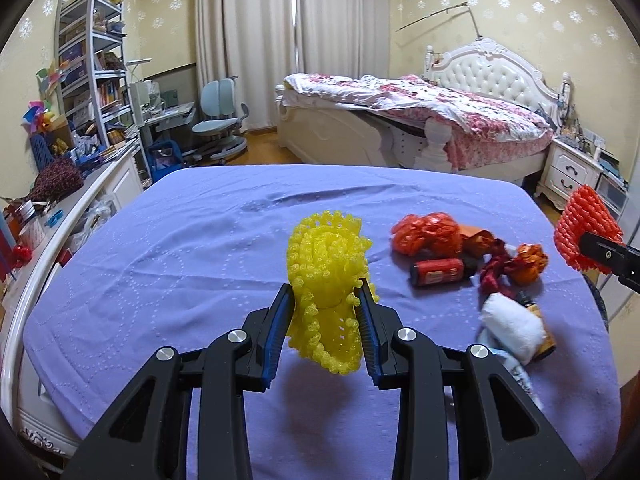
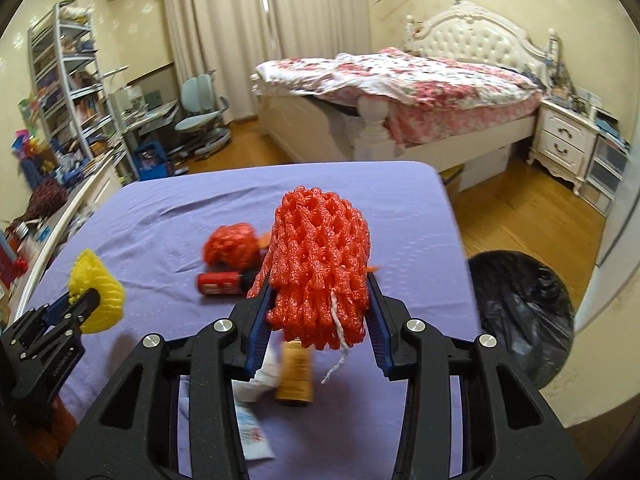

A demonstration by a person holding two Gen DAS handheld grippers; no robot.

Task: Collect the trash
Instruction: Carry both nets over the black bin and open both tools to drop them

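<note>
My left gripper (image 1: pixel 325 289) is shut on a yellow foam fruit net (image 1: pixel 326 268) and holds it above the purple-covered table (image 1: pixel 160 272); the net also shows in the right wrist view (image 2: pixel 98 292). My right gripper (image 2: pixel 319 285) is shut on a red foam fruit net (image 2: pixel 320 252) held above the table's right side; this net shows at the right edge of the left wrist view (image 1: pixel 586 232). On the table lie a crumpled red net (image 1: pixel 426 234), a red can (image 1: pixel 438 272), red wrappers (image 1: pixel 516 266), a white tissue wad (image 1: pixel 512 326) and an amber bottle (image 2: pixel 296 374).
A bin lined with a black bag (image 2: pixel 524 308) stands on the wooden floor right of the table. A white counter with clutter (image 1: pixel 60 216) runs along the left. A bed (image 1: pixel 420 120), a desk chair (image 1: pixel 218 120) and a nightstand (image 1: pixel 570 168) are beyond.
</note>
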